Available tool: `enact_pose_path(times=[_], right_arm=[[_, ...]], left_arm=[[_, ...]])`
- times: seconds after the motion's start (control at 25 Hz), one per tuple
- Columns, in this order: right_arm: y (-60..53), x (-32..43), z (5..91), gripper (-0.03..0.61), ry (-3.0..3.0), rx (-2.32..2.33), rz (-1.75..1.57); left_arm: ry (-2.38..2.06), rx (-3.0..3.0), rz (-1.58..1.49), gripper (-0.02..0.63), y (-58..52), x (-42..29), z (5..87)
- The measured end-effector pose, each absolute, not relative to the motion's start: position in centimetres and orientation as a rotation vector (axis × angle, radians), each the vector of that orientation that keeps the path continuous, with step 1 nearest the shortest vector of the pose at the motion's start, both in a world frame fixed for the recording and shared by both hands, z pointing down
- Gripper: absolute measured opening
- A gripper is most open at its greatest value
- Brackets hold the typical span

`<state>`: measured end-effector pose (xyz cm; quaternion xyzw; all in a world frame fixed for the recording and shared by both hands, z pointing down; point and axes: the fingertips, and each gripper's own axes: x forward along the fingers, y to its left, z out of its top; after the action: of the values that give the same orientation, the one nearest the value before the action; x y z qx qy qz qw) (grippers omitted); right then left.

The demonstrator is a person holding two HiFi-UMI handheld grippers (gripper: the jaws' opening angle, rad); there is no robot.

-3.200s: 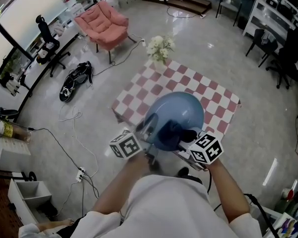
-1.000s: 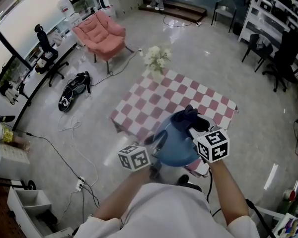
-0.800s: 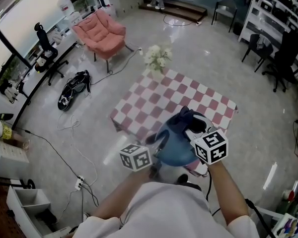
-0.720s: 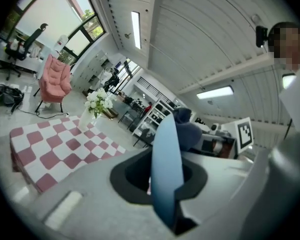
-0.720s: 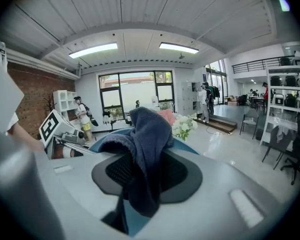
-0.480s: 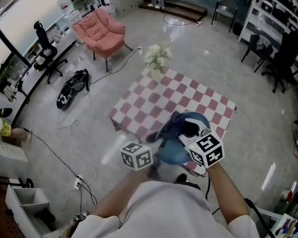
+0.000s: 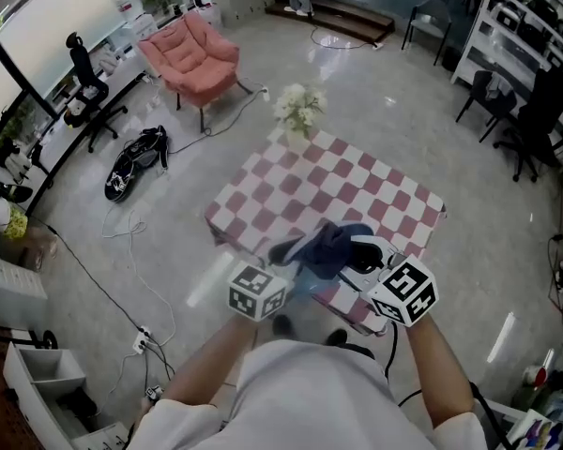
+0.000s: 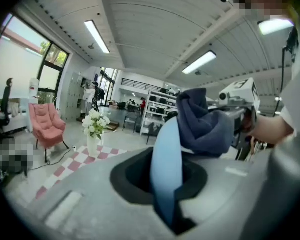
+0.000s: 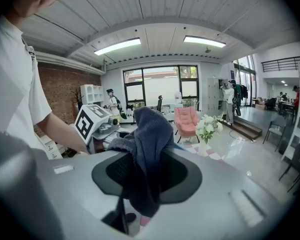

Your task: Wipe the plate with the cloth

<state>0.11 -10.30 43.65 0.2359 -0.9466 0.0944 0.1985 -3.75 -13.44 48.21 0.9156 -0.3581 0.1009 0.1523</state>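
Left hand-held gripper (image 8: pixel 165 206) clamped on the plate (image 8: pixel 166 154) — right hand-held gripper (image 9: pixel 140 196) pinches the cloth (image 9: pixel 149 131) against its rim

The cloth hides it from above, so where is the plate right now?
In the left gripper view the plate stands edge-on, clamped in the left gripper, with the cloth close beside it at upper right.
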Motion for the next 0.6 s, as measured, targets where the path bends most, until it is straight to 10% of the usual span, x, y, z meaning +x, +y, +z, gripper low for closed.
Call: enact_pose_path(times=[0.6], right_arm=[[-10.2, 1.9, 41.4, 0.133, -2.662, 0.693, 0.262]], left_arm=[[-1.035, 2.869, 0.583, 0.035, -12.7, -1.9, 47.6]])
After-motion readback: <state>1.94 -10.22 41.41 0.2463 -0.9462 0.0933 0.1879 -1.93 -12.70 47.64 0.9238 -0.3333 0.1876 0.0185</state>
